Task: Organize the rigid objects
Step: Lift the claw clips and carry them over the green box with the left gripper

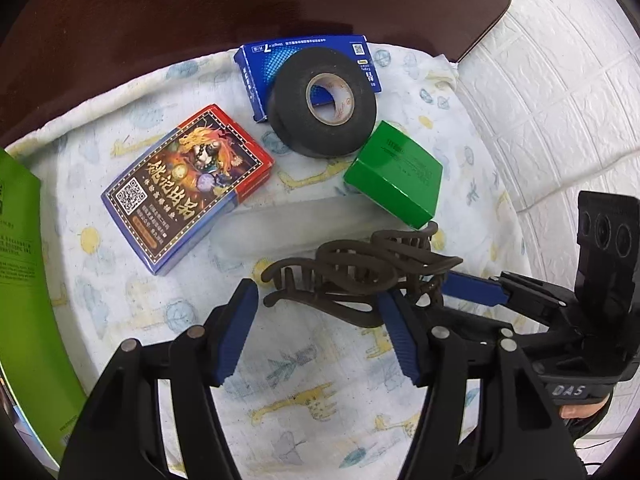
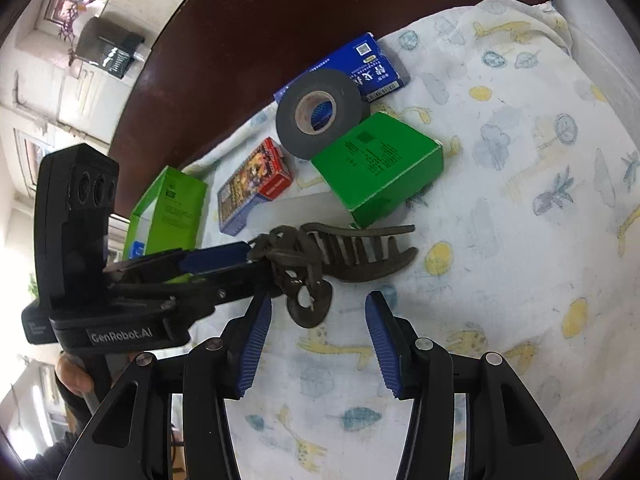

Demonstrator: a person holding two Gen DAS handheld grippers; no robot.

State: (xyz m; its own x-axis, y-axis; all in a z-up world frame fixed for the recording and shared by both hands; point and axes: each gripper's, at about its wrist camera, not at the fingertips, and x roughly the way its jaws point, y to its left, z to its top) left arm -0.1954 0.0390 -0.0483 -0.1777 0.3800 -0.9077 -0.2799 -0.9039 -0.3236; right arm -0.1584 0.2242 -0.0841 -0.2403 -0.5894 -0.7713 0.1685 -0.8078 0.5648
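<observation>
Both grippers crowd one clip (image 1: 352, 280) near the middle of the cloth (image 1: 320, 380), so the likely trouble is a pull from two sides: the open-worked claw could twist, spring loose or snag the soft fabric and drag it. The left gripper (image 1: 316, 294) has its fingers apart astride the clip; I cannot tell if they pinch it. The right gripper (image 2: 317, 298) stands with fingers spread, the clip's looped end just ahead of them. The clip is dark, matte, curved plastic with teeth. The tape (image 1: 288, 128) leans on a glossy blue box (image 1: 256, 68) by the cloth's far edge and might roll.
</observation>
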